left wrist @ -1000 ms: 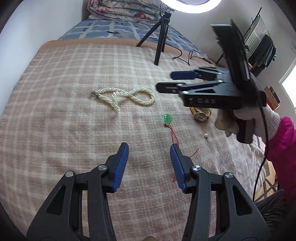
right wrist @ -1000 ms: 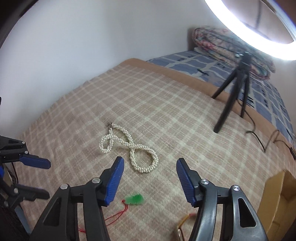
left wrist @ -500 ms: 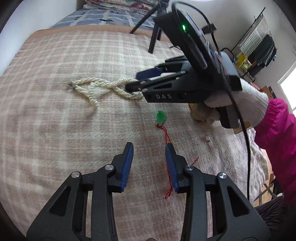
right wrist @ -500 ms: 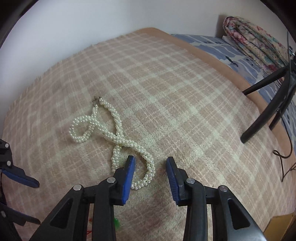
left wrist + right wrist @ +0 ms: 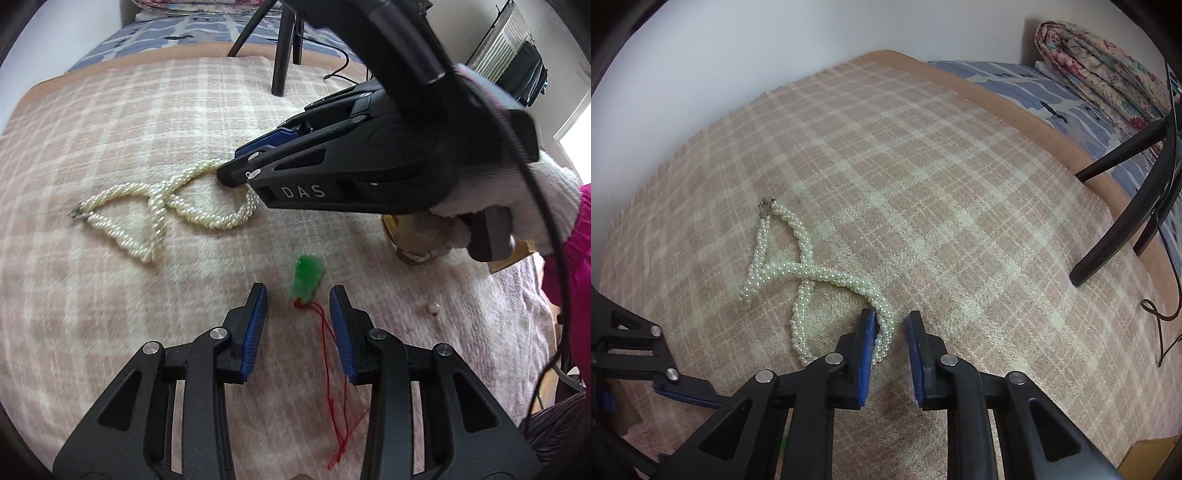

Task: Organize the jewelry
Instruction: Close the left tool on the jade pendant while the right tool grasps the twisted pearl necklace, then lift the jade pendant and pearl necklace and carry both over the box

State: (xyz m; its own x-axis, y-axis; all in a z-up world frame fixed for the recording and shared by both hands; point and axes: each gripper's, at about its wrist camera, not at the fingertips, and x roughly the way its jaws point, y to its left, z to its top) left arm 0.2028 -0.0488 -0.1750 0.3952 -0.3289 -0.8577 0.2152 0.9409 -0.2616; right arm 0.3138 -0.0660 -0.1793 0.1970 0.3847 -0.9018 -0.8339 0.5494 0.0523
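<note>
A white pearl necklace (image 5: 155,206) lies looped on the plaid blanket (image 5: 110,110); it also shows in the right wrist view (image 5: 798,273). My right gripper (image 5: 892,325) is open with its tips down at the necklace's near loop, and a strand lies between the fingers. It shows in the left wrist view too (image 5: 236,166). A green pendant (image 5: 307,276) on a red cord (image 5: 338,373) lies just ahead of my left gripper (image 5: 297,299), which is open, with the cord running between its fingers.
A black tripod (image 5: 284,44) stands at the back of the blanket (image 5: 923,166). A gold watch (image 5: 410,240) lies partly hidden under the gloved right hand. A small pearl bead (image 5: 433,307) lies at the right. Folded bedding (image 5: 1100,62) sits behind.
My right gripper has come down onto the necklace's loop and narrowed around a strand. My left gripper has moved forward to the green pendant, and the cord now lies between its fingers.
</note>
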